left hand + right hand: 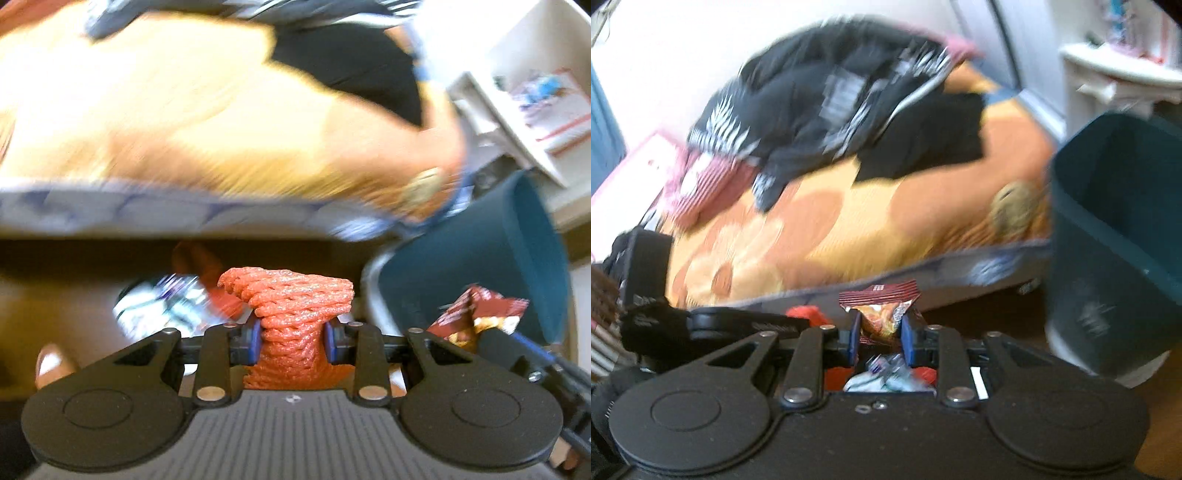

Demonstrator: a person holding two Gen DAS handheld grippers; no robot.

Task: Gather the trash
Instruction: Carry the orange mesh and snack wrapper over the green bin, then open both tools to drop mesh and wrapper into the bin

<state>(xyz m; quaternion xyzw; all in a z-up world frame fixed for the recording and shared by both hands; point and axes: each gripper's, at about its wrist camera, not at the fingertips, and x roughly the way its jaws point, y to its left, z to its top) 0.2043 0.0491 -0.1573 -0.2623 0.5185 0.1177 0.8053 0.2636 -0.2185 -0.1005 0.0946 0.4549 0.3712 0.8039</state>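
Orange foam netting (295, 325) sits pinched between the blue pads of the left gripper (294, 341), which tilts steeply down, left of the teal bin (480, 266). Nearer that bin, the right gripper (878, 334) clamps a crumpled maroon snack wrapper (881, 308) and angles down less steeply. Left of the bin lies the bed with its orange flowered cover (849, 214), dark clothes (831, 99) heaped on it. Below the grippers, left of the bin, a crushed plastic bottle (162, 302) lies blurred on the floor.
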